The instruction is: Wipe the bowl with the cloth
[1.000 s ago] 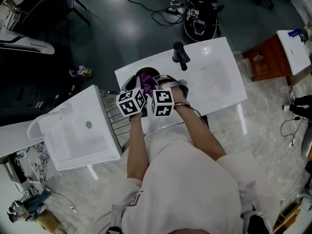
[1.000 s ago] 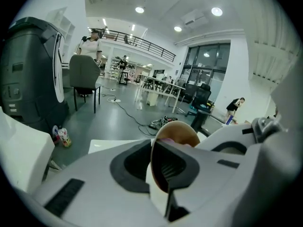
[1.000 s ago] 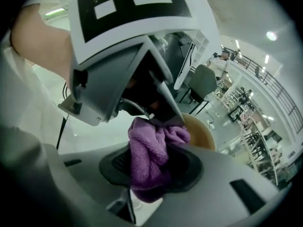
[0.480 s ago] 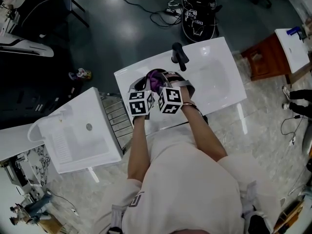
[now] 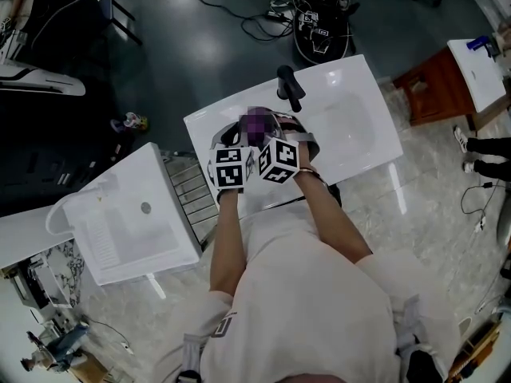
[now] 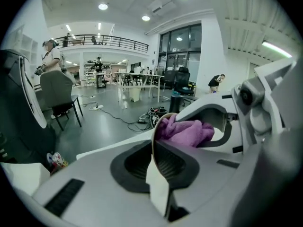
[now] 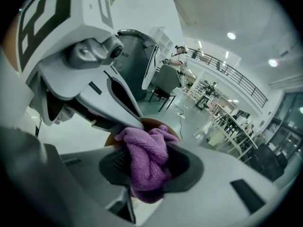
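By the faucet [image 5: 289, 88], the left gripper [image 6: 156, 162] pinches the bowl [image 6: 153, 136] by its thin, stiff, likely slick rim, jaws nearly closed though just eased slightly, while the right gripper [image 7: 147, 170] clamps its jaws on the soft cloth [image 7: 144, 155] inside.

1. Left gripper [image 6: 154, 167] is pinching the bowl [image 6: 152, 134] by its thin rim, seen edge-on. The jaws just eased apart a hair, with the rim between them.
2. Purple cloth [image 6: 183, 131] is bunched up just past the rim.
3. Right gripper [image 6: 215, 124] comes in at the cloth from the right.
4. Grey chair [image 6: 57, 93] way back on the left.
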The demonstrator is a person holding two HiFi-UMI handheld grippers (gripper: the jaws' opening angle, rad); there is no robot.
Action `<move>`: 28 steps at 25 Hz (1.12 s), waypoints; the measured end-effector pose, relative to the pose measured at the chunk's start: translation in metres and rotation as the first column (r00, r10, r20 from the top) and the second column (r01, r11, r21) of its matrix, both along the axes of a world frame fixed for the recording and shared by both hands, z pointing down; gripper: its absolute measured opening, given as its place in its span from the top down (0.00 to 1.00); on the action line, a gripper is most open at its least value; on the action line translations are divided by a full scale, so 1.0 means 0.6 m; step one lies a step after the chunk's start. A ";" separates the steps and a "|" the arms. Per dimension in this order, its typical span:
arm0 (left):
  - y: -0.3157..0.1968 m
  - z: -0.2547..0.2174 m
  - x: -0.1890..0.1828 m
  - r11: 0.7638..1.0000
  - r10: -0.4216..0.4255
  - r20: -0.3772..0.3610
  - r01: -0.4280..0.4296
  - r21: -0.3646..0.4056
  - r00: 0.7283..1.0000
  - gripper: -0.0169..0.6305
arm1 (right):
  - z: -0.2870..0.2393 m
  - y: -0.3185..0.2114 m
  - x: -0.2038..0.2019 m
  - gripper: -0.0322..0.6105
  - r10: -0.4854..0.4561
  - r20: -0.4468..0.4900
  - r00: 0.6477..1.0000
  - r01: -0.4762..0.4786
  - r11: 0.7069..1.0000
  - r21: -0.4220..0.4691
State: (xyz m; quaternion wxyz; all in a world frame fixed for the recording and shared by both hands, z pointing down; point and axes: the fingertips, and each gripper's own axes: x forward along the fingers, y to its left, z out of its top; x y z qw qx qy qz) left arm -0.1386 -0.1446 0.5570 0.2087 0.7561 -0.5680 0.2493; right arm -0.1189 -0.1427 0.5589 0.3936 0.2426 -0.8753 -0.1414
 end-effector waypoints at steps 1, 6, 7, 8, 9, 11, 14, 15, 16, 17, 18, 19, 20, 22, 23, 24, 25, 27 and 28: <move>0.000 -0.002 0.000 1.000 -0.003 0.001 0.003 0.005 1.000 0.94 | -0.001 -0.002 0.002 0.75 0.010 0.000 1.000 -0.010 1.000 0.002; 0.000 -0.003 -0.015 0.999 -0.027 0.019 0.026 0.028 0.999 0.94 | -0.001 -0.018 0.020 0.75 0.058 -0.020 0.998 -0.058 0.998 0.024; 0.000 -0.004 -0.020 0.999 -0.035 0.029 0.034 0.037 0.999 0.94 | -0.001 -0.019 0.022 0.75 0.060 -0.024 0.998 -0.059 0.998 0.026; 0.001 -0.004 -0.024 0.998 -0.044 0.041 0.043 0.046 0.998 0.94 | 0.000 -0.018 0.023 0.75 0.056 -0.030 0.998 -0.055 0.998 0.030; 0.001 -0.006 -0.030 0.997 -0.056 0.051 0.053 0.055 0.997 0.94 | 0.002 -0.016 0.022 0.75 0.049 -0.040 0.998 -0.048 0.998 0.035; 0.002 -0.009 -0.046 0.994 -0.085 0.060 0.081 0.072 0.995 0.94 | 0.007 -0.009 0.017 0.75 0.027 -0.060 0.998 -0.025 0.999 0.041; 0.003 -0.014 -0.067 0.990 -0.122 0.059 0.117 0.084 0.991 0.94 | 0.014 0.004 0.005 0.75 -0.010 -0.071 0.997 0.010 1.000 0.001; 0.004 -0.016 -0.073 0.988 -0.131 0.060 0.126 0.085 0.990 0.94 | 0.016 0.008 0.001 0.75 -0.020 -0.069 0.997 0.019 1.000 -0.021; 0.004 -0.017 -0.078 0.987 -0.141 0.059 0.136 0.088 0.988 0.94 | 0.018 0.013 -0.003 0.75 -0.030 -0.067 0.997 0.027 0.999 -0.039; 0.004 -0.019 -0.084 0.985 -0.153 0.056 0.147 0.091 0.987 0.94 | 0.019 0.018 -0.008 0.75 -0.043 -0.069 0.997 0.039 0.998 -0.052; 0.003 -0.020 -0.089 0.983 -0.164 0.052 0.159 0.095 0.985 0.94 | 0.021 0.023 -0.013 0.75 -0.059 -0.074 0.995 0.055 0.997 -0.062; 0.002 -0.022 -0.094 0.981 -0.175 0.045 0.170 0.099 0.984 0.94 | 0.022 0.029 -0.019 0.75 -0.077 -0.079 0.994 0.072 0.995 -0.070; 0.001 -0.024 -0.097 0.979 -0.183 0.037 0.179 0.102 0.982 0.94 | 0.025 0.036 -0.024 0.75 -0.097 -0.084 0.992 0.090 0.993 -0.078; 0.000 -0.029 -0.098 0.977 -0.191 0.020 0.188 0.104 0.981 0.94 | 0.029 0.050 -0.035 0.75 -0.139 -0.090 0.986 0.130 0.986 -0.101; -0.001 -0.031 -0.096 0.977 -0.189 0.012 0.187 0.103 0.982 0.94 | 0.029 0.057 -0.042 0.75 -0.160 -0.089 0.983 0.150 0.982 -0.111; -0.002 -0.033 -0.091 0.978 -0.183 0.002 0.182 0.101 0.983 0.94 | 0.028 0.062 -0.048 0.75 -0.179 -0.086 0.980 0.168 0.979 -0.116; -0.003 -0.034 -0.083 0.980 -0.173 -0.013 0.173 0.096 0.985 0.94 | 0.025 0.065 -0.053 0.75 -0.193 -0.083 0.978 0.183 0.976 -0.114; -0.003 -0.033 -0.064 0.986 -0.144 -0.042 0.147 0.081 0.989 0.94 | 0.018 0.062 -0.058 0.75 -0.203 -0.079 0.976 0.196 0.976 -0.092; -0.003 -0.031 -0.054 0.988 -0.130 -0.055 0.134 0.073 0.990 0.94 | 0.014 0.057 -0.057 0.75 -0.200 -0.077 0.977 0.194 0.978 -0.076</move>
